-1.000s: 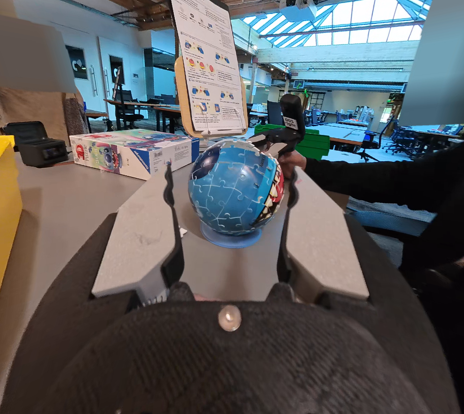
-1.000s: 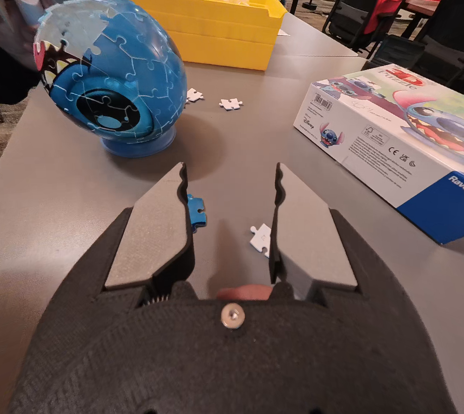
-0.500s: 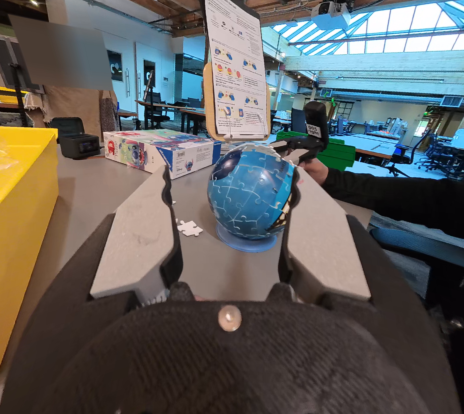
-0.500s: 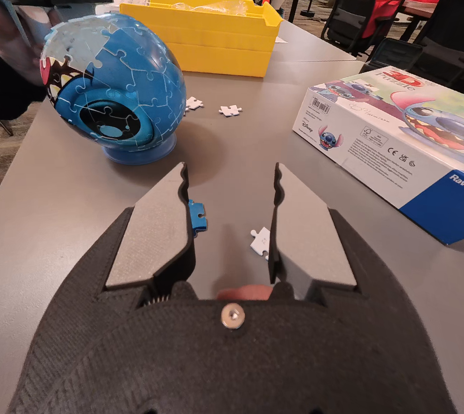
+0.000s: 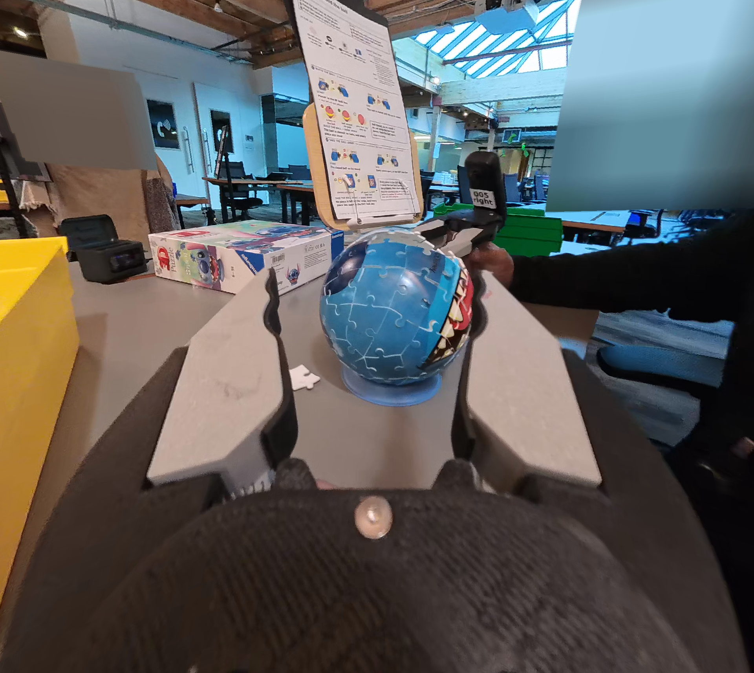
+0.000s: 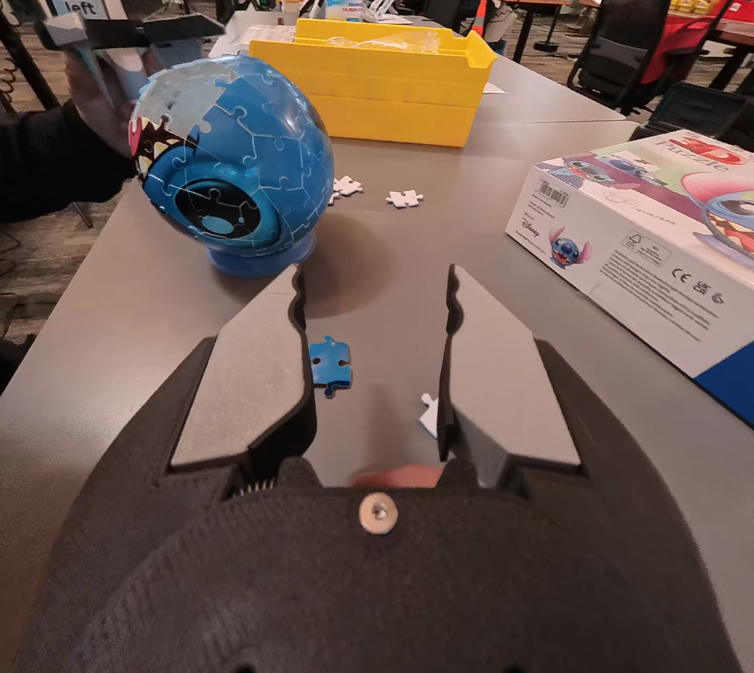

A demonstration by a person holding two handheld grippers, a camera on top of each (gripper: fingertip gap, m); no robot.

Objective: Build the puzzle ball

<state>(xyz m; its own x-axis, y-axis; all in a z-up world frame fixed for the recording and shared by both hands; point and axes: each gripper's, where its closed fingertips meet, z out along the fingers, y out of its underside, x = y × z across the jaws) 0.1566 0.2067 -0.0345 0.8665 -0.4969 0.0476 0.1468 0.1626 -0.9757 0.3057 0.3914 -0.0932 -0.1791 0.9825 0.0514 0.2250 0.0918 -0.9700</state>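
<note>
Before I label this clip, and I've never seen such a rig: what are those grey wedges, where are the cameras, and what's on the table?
Each picture comes from a camera mounted on a hand-held gripper, looking forward along its two grey fingers. A person holds one gripper in each hand; there is no robot arm.

In the left wrist view, the left gripper is open and holds nothing; the puzzle ball shows between its fingers, standing on its blue base. The other gripper shows behind the ball.

In the right wrist view, the right gripper is also open and empty, above a loose blue piece and a white piece on the grey table. More white pieces lie beyond the ball, with a yellow bin behind and the puzzle box to the right.
</note>
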